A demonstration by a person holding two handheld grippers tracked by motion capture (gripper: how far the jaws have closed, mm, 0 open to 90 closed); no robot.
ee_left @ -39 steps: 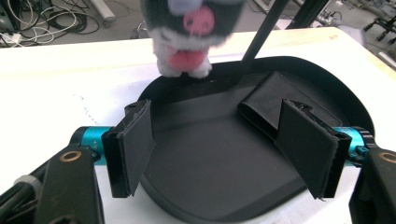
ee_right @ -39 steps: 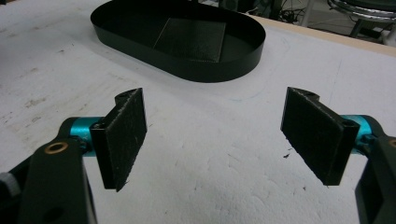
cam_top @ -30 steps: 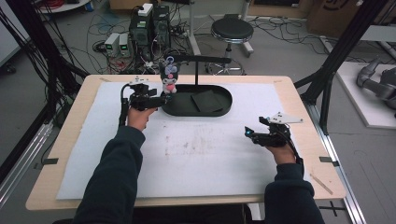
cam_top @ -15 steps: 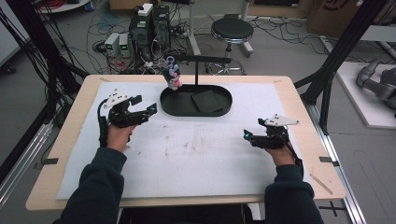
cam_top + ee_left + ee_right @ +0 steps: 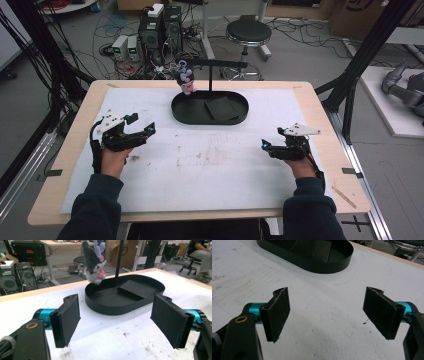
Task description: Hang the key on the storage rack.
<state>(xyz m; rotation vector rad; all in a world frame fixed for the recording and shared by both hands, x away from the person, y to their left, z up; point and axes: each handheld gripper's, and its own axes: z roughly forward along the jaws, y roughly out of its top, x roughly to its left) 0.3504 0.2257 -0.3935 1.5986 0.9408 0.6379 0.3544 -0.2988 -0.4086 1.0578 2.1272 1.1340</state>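
- Plush toy hangs from the black stand, ahead of the left gripper, above the near-left rim of the black tray.
- Left gripper: jaws wide apart, empty, over the desk.
- Right gripper: jaws apart, empty, tray ahead.

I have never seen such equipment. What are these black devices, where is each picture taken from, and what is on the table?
A person holds one hand-held gripper in each hand: the left gripper and the right gripper. One picture looks down from above the table; the other two come from cameras riding on each gripper, looking along its two black fingers. Both grippers are open and hold nothing. On the white table cover stands a black oval tray with a post, and a small plush toy hangs from its arm.
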